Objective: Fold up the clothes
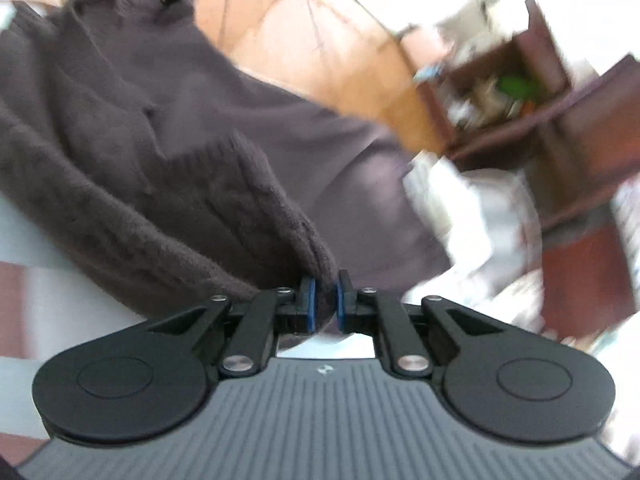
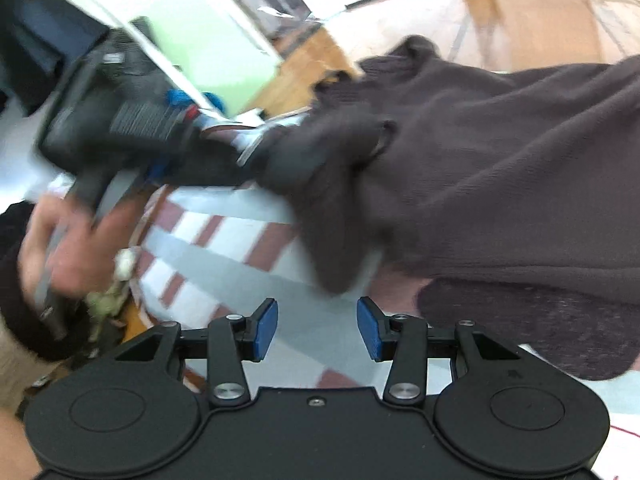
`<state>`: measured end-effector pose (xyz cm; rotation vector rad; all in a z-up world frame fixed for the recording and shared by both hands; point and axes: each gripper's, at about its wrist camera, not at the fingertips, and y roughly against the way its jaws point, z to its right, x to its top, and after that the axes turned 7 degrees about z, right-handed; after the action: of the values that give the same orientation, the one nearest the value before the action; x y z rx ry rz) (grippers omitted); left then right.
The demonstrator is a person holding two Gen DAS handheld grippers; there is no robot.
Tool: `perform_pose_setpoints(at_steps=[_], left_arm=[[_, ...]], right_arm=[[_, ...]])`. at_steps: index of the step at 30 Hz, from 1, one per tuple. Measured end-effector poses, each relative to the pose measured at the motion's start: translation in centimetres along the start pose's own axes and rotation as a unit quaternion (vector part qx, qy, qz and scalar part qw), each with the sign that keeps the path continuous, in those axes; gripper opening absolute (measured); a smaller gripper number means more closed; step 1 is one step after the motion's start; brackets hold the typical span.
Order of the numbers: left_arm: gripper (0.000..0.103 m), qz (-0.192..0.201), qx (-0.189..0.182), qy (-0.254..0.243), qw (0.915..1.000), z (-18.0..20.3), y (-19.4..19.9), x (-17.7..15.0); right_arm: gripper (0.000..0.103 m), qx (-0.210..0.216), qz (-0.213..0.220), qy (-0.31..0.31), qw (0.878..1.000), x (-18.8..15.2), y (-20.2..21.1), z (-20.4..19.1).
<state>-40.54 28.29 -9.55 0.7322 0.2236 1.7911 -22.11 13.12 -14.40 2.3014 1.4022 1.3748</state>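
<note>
Striped cloth [image 2: 224,240] under sweater [image 1: 160,128], L tongs [image 1: 325,300] pinching its cuff, R tongs [image 2: 317,328] spread, shelf [image 1: 560,112] nearby

Dark brown knit sweater [image 2: 500,168] sprawls over a checked tablecloth [image 2: 224,248].

The cloth, white with pale grey bands and reddish-brown bars, covers the surface under the garment; in the left wrist view it shows only as a blurred strip [image 1: 24,240] beside the knit [image 1: 132,128]. The sweater lies rumpled, one ribbed edge lifted off the cloth. Beyond the surface's edge runs an orange-brown wooden floor [image 2: 400,20].
</note>
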Motion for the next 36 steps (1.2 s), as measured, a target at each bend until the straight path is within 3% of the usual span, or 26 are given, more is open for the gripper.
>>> perform_pose_setpoints(at_steps=[2,6,8,9,12,17,20,23,31,34,36], left_arm=[[0.009,0.004,-0.012,0.014,0.9998,0.9,-1.2,-0.3],[0.009,0.014,-0.03,0.075,0.9966,0.5,-3.7,-1.2],[0.009,0.015,-0.039,0.127,0.991,-0.5,-4.6,-1.8],[0.009,0.011,-0.042,0.152,0.9874,-1.2,-4.8,-1.8],[0.009,0.01,-0.053,0.208,0.9766,-2.7,-4.9,-1.5],[0.009,0.025,-0.064,0.189,0.9796,-2.0,-3.6,0.3],[0.009,-0.02,-0.034,0.156,0.9869,-0.9,-3.4,0.1],[0.009,-0.001,-0.045,0.157,0.9865,-0.8,-2.7,-0.7],[0.009,0.031,-0.073,0.169,0.9825,-0.7,-2.8,-0.6],[0.009,0.051,-0.071,0.155,0.9841,-0.8,-1.8,-0.4],[0.009,0.056,-0.083,0.159,0.9823,-1.0,-1.4,-0.2]], right_arm=[[0.05,0.008,0.017,-0.006,1.0,-0.1,0.5,0.1],[0.072,-0.001,0.053,-0.076,0.996,1.0,0.5,2.2],[0.075,0.001,0.06,-0.126,0.99,1.8,-0.2,3.9],[0.08,-0.002,0.052,-0.136,0.989,2.3,-0.9,4.4],[0.08,-0.03,0.029,-0.138,0.989,3.4,-2.9,5.2],[0.08,0.049,0.032,-0.179,0.982,3.8,-4.2,5.5],[0.08,-0.022,0.062,-0.151,0.986,4.6,-4.4,4.4],[0.08,-0.065,0.102,-0.12,0.985,4.9,-3.9,3.3],[0.08,-0.054,0.131,-0.129,0.981,4.5,-5.9,3.2],[0.072,-0.053,0.138,-0.134,0.98,4.4,-7.6,3.5],[0.018,-0.055,0.135,-0.137,0.98,4.6,-8.3,3.8]])
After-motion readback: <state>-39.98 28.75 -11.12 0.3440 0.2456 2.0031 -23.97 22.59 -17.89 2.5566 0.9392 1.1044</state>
